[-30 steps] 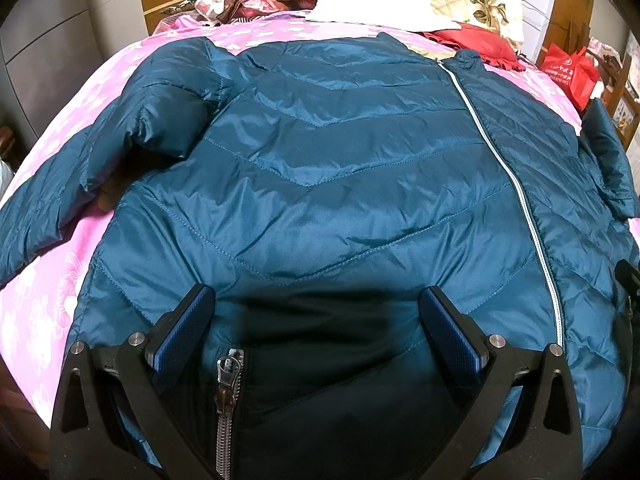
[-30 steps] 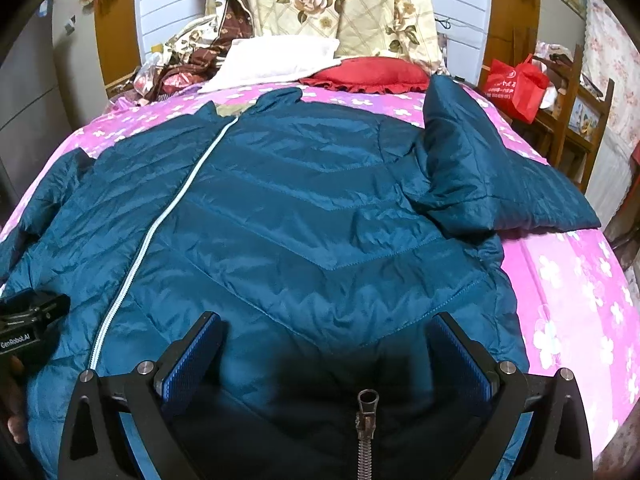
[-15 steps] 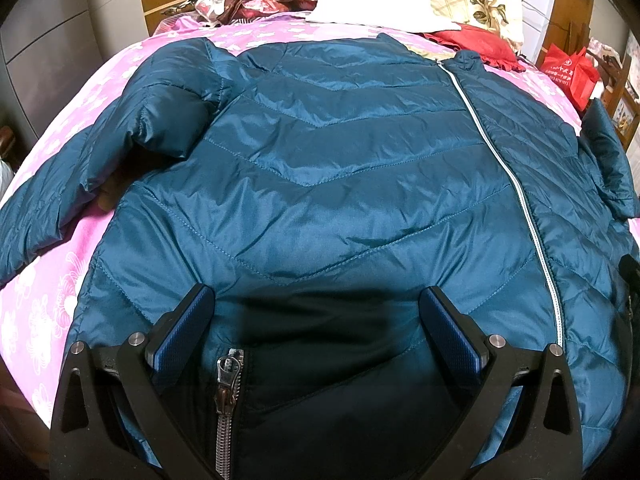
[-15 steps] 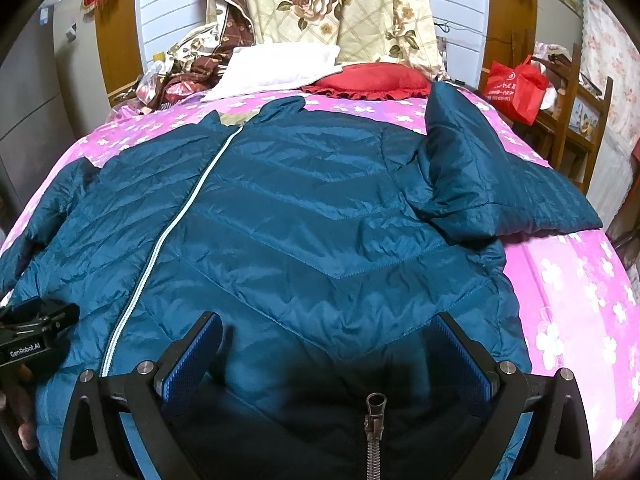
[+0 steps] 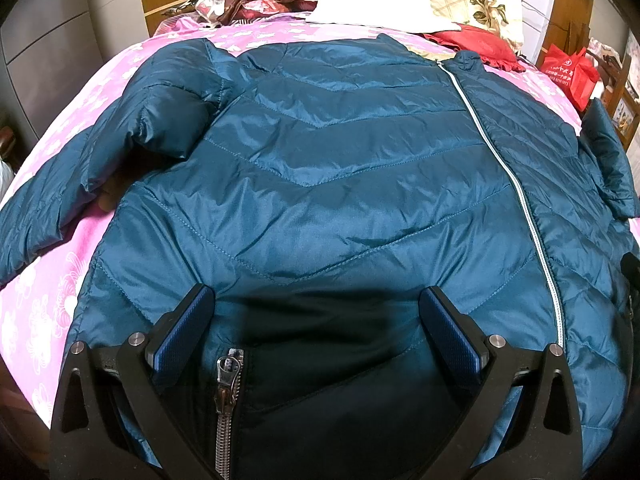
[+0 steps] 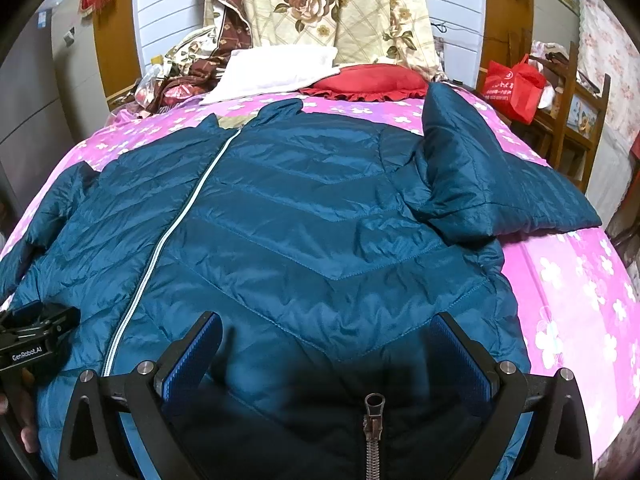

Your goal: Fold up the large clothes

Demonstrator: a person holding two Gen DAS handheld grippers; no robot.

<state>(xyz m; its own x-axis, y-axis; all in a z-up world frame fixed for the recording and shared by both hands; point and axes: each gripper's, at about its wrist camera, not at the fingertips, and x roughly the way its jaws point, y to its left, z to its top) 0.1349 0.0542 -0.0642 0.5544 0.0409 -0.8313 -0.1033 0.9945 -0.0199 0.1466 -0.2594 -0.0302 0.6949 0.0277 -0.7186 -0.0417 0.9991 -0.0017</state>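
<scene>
- Jacket (image 5: 320, 184): one teal quilted piece, spread across the pink bed (image 5: 40, 304), filling mid-frame.
- Two sleeves, one per side.
- Left hand-held gripper (image 5: 316, 324): wide open, empty, bottom centre.
- Right hand-held gripper (image 6: 326, 350): likewise.

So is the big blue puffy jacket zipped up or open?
Zipped up: the teal quilted jacket has its white zipper closed from collar to hem.

I'm looking over a glossy teal quilted puffer jacket (image 5: 320, 184) stitched in chevron lines, its pale silver front zipper (image 5: 520, 184) running white against the blue. It's lying on a bright pink bedsheet (image 6: 580, 300) printed with white flowers. My 2 claws are showing blue textured pads (image 6: 192, 360) on black frames. A frilled red cushion (image 6: 368, 82) and a cream rose-patterned quilt (image 6: 340, 8) are glowing behind.
</scene>
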